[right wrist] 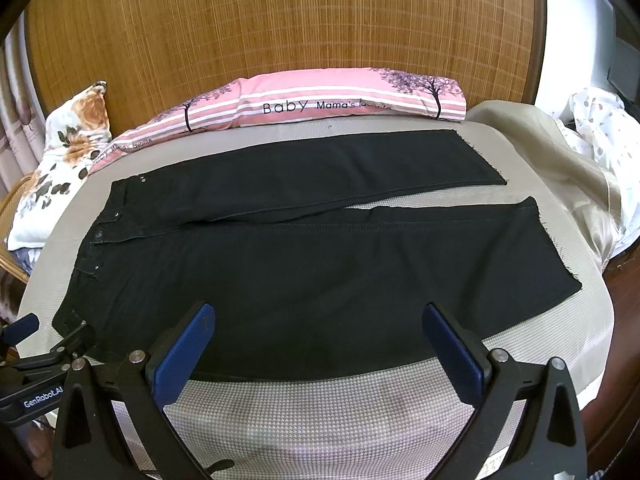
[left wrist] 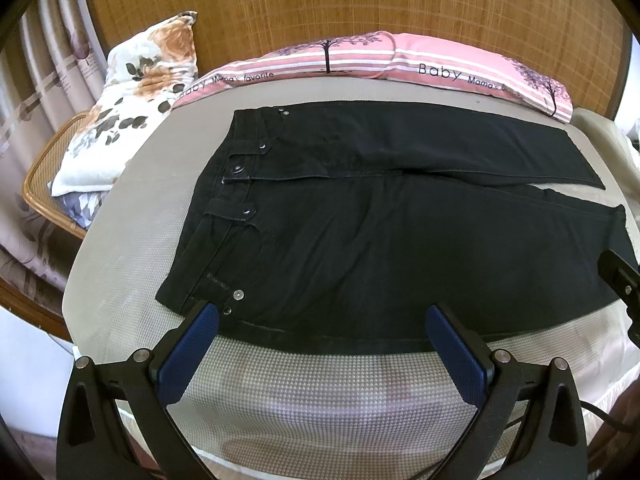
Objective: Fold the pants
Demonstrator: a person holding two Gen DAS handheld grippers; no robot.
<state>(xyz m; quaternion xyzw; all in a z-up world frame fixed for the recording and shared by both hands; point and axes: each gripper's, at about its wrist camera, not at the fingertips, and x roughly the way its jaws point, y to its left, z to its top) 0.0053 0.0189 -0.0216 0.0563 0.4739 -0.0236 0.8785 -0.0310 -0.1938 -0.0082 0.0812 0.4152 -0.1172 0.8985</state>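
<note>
- A pair of black pants [right wrist: 304, 264] is laid flat on a bed [right wrist: 328, 412] covered with a beige houndstooth-patterned sheet, the waistband to the left and the two legs stretched to the right.
- The legs are seen parted towards the hems, with a thin wedge of sheet shown between them; the far leg lies nearer the headboard.
- The left gripper [left wrist: 322, 322] is held at the near edge of the pants by the waistband corner, its blue-padded fingers [left wrist: 188, 354] spread wide apart, with nothing gripped.
- The right gripper [right wrist: 319, 322] is held at the near edge of the nearer leg, its fingers [right wrist: 454, 354] likewise spread wide and empty.
- A pink striped pillow [right wrist: 320, 106] printed with trees and lettering is set along the woven headboard [right wrist: 280, 16].
- A floral pillow [left wrist: 132, 96] is propped at the left corner of the bed.
- Crumpled beige fabric [right wrist: 552, 160] is bunched beyond the hems on the right.
</note>
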